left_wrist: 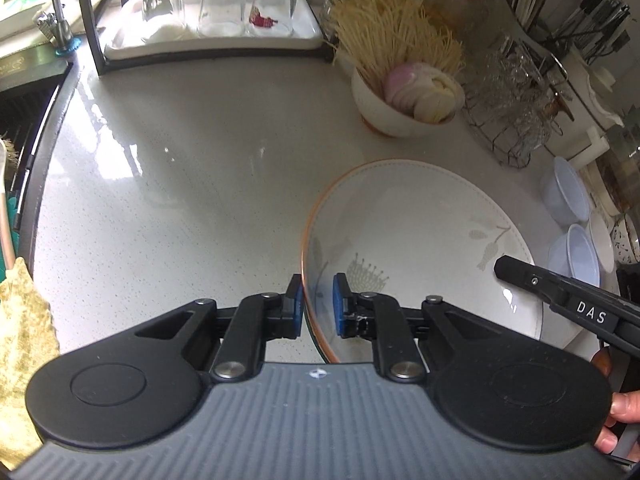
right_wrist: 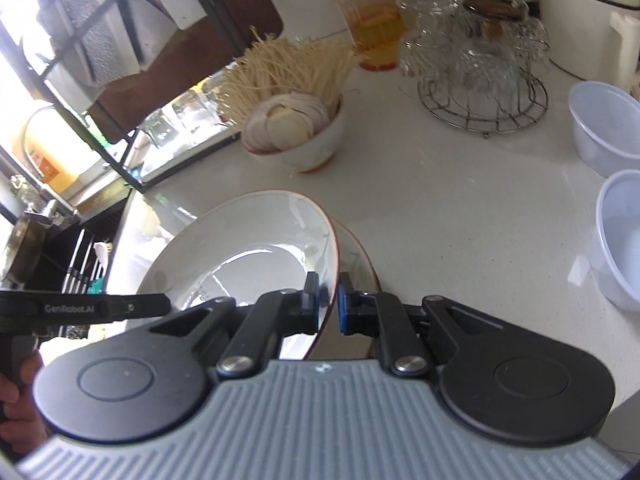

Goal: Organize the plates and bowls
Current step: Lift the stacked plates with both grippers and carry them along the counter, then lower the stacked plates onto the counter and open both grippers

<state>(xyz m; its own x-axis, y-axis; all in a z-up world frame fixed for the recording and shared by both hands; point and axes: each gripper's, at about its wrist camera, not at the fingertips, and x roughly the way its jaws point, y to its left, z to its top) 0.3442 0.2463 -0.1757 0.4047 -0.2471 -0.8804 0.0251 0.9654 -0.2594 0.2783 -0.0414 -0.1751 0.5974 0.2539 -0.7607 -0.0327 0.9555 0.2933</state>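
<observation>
Both hand-held grippers, left hand-held gripper point(left_wrist: 318, 300) and right hand-held gripper point(right_wrist: 329, 300), clamp the white orange-rimmed ceramic plate point(left_wrist: 420, 240) above the counter point(left_wrist: 180, 184); two translucent plastic bowls point(right_wrist: 608, 128) remain unsorted.

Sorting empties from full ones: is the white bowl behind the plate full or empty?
Full: the white bowl holds sliced onion rounds and noodle-like strands rising above its rim.

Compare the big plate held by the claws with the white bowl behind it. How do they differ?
The plate is wide, shallow and empty; the white bowl is smaller, deeper and full of noodles and sliced onion. The plate is tilted, its rim pinched by the left claw and the right claw; the bowl stands upright and untouched on the counter. Both are white with an orange rim.
</observation>
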